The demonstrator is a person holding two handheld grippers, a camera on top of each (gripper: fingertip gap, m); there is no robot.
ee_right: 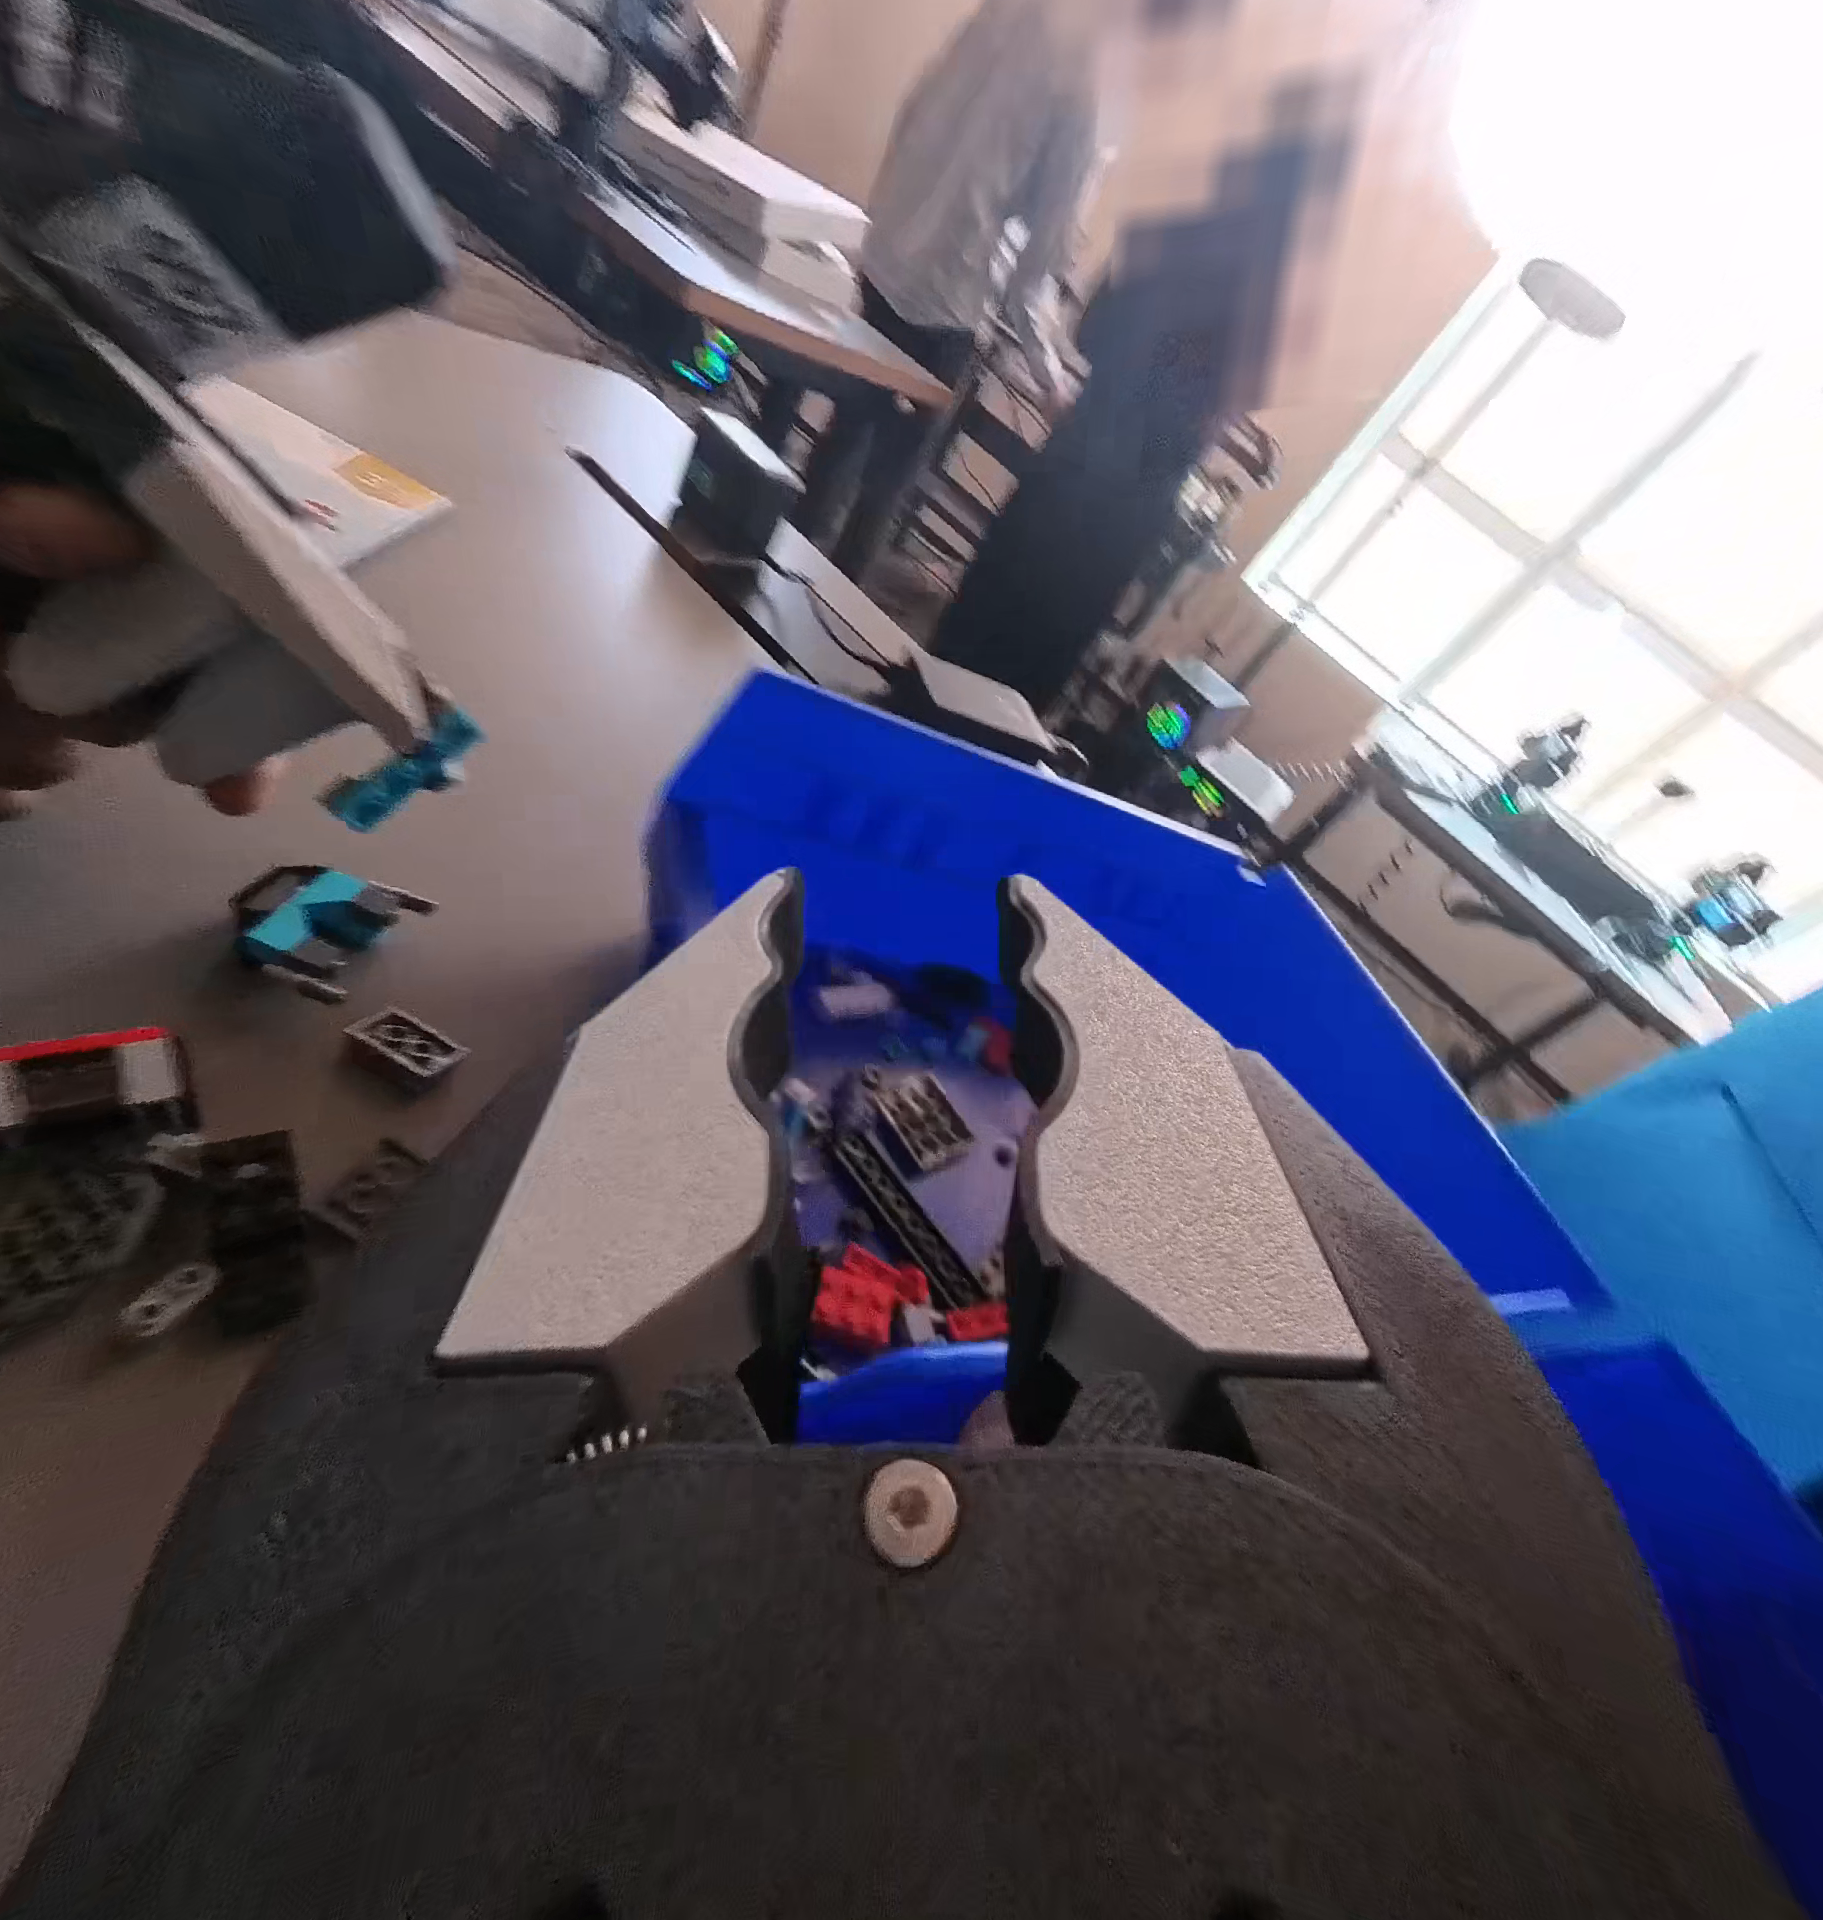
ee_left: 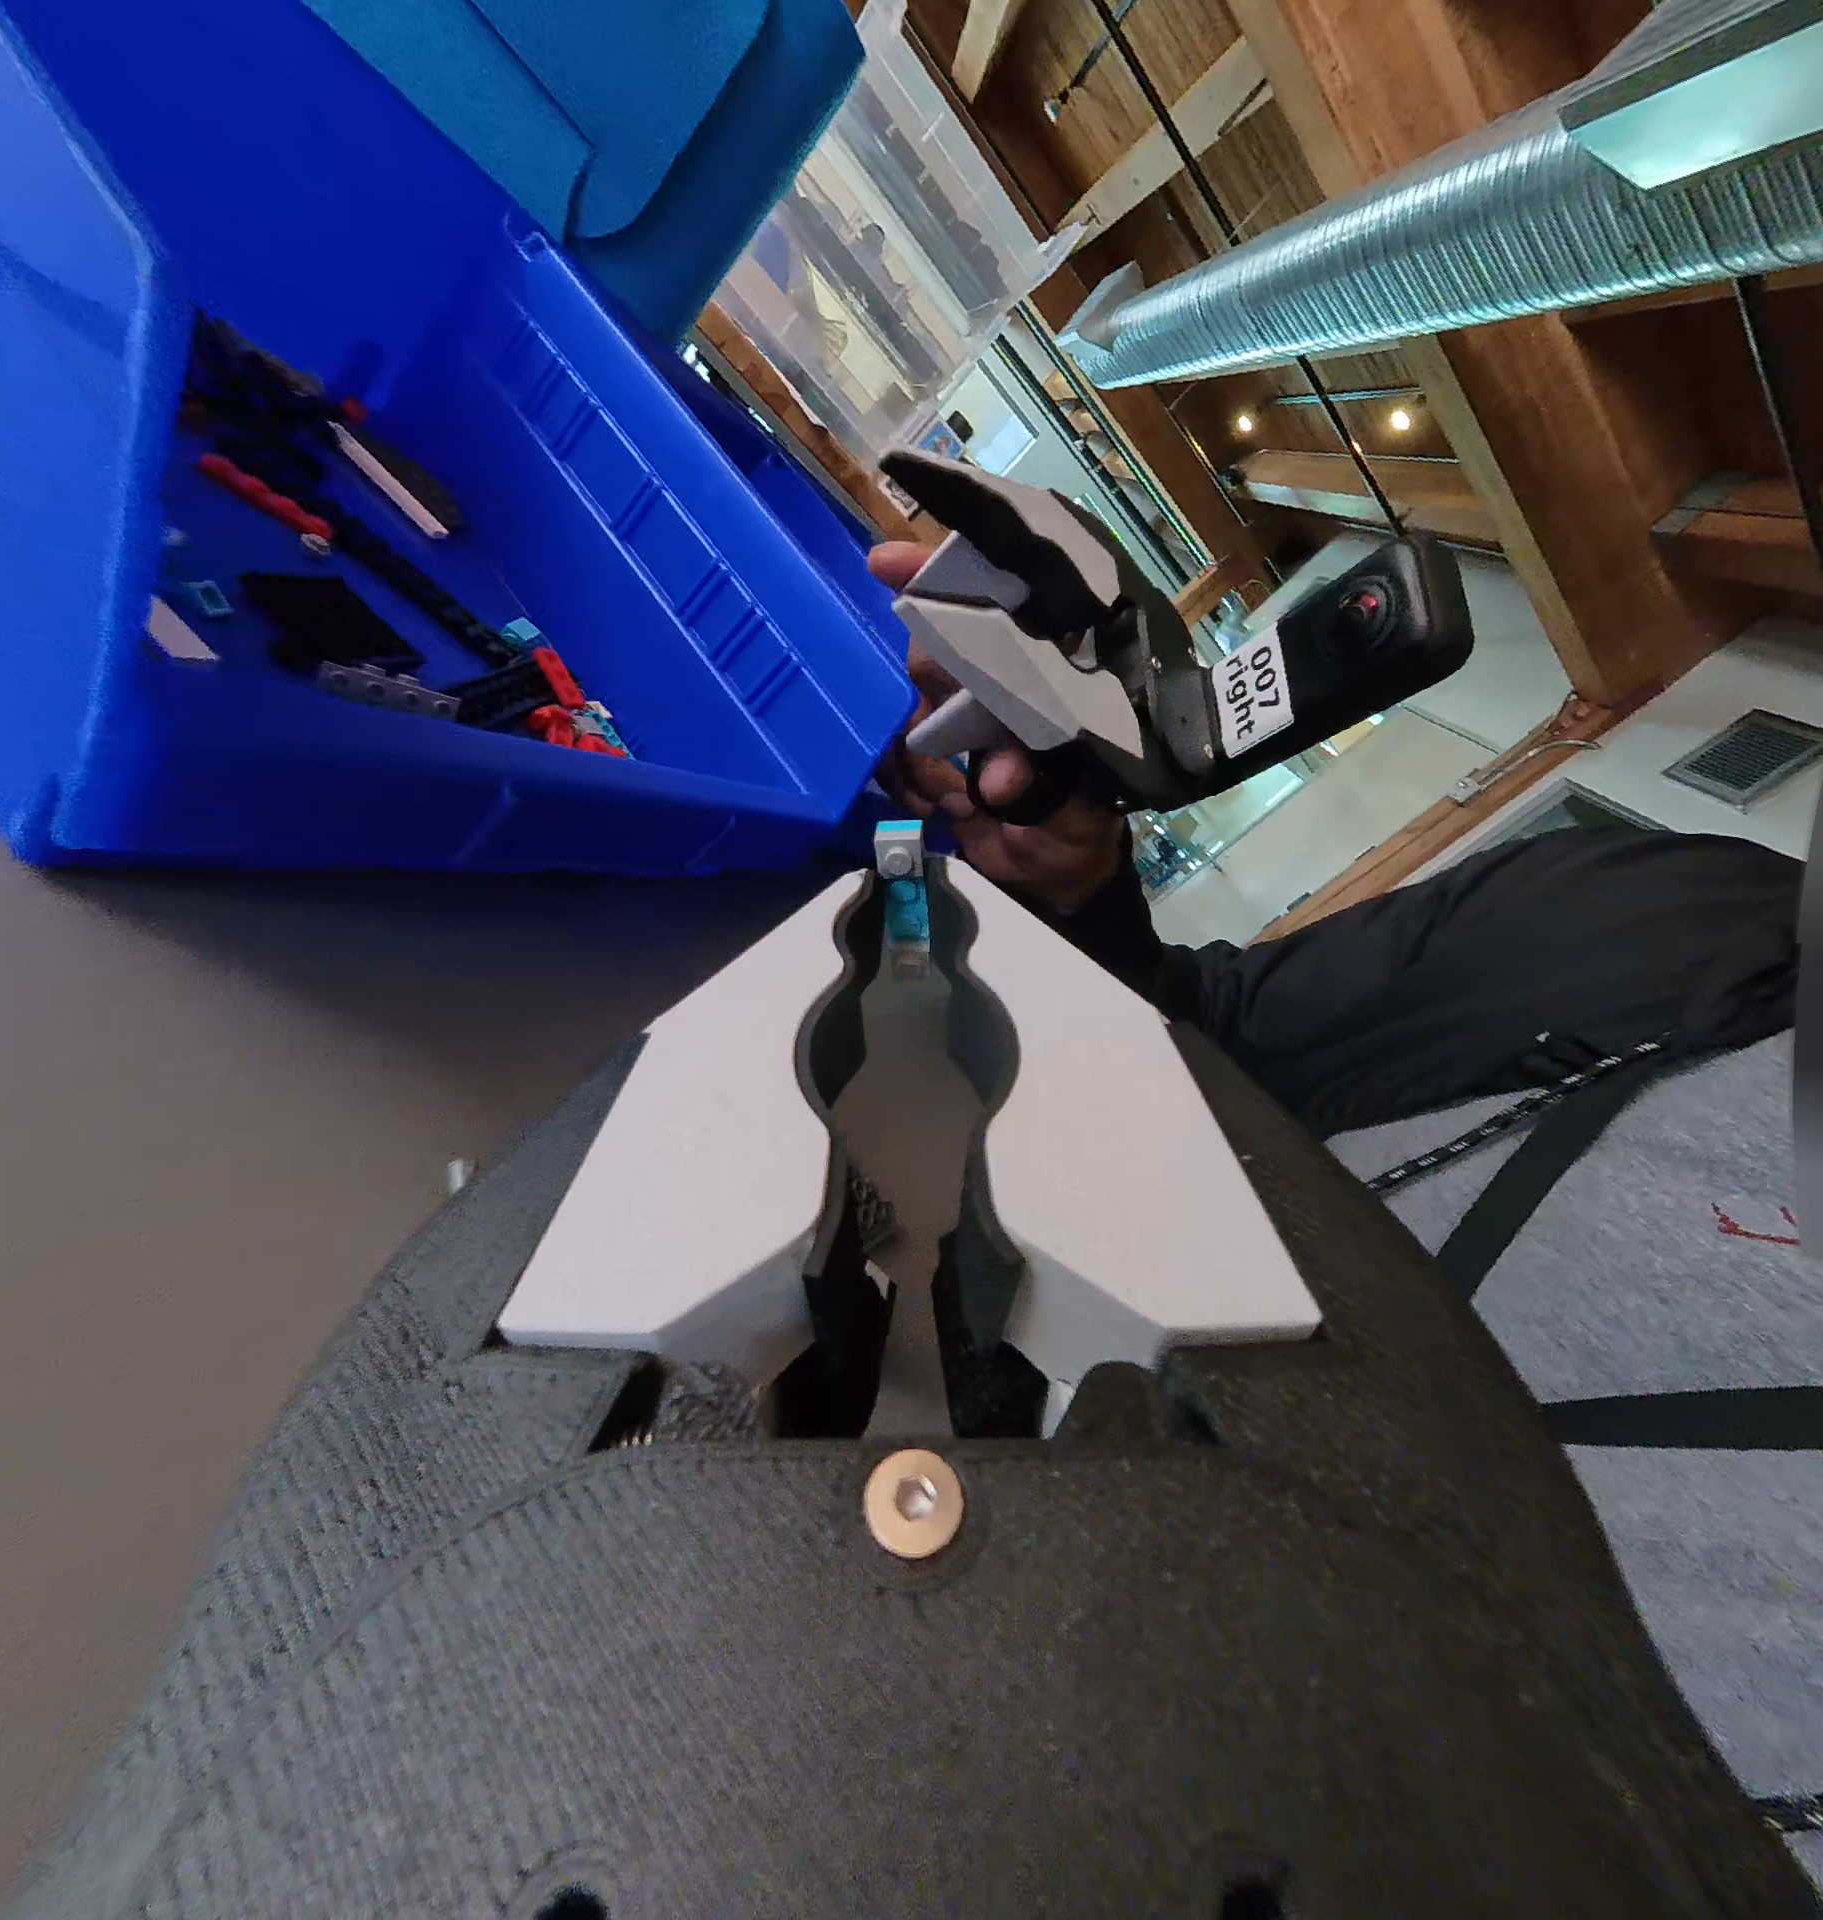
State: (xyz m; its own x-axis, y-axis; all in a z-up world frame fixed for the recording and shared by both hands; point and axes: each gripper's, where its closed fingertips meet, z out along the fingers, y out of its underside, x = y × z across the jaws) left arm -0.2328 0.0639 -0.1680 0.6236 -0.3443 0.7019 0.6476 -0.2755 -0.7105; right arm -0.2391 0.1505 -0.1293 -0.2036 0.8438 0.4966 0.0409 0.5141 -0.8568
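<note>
Teal and grey brick piece [ee_left: 902, 894] sits pinched in the left gripper [ee_left: 902, 909], so squeeze gently, while the right gripper [ee_right: 899, 925] hangs wide and empty over the blue bin [ee_right: 1354, 997].

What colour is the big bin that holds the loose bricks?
Bright blue bin; the left wrist view shows it best.

Left wrist camera is riding its gripper, tilted, looking close across the grey table [ee_left: 159, 1091] toward the blue bin [ee_left: 595, 582]. Right wrist camera is peering steeply down into the same bin [ee_right: 1146, 883], close above it. Both are sharing bin and table.
</note>
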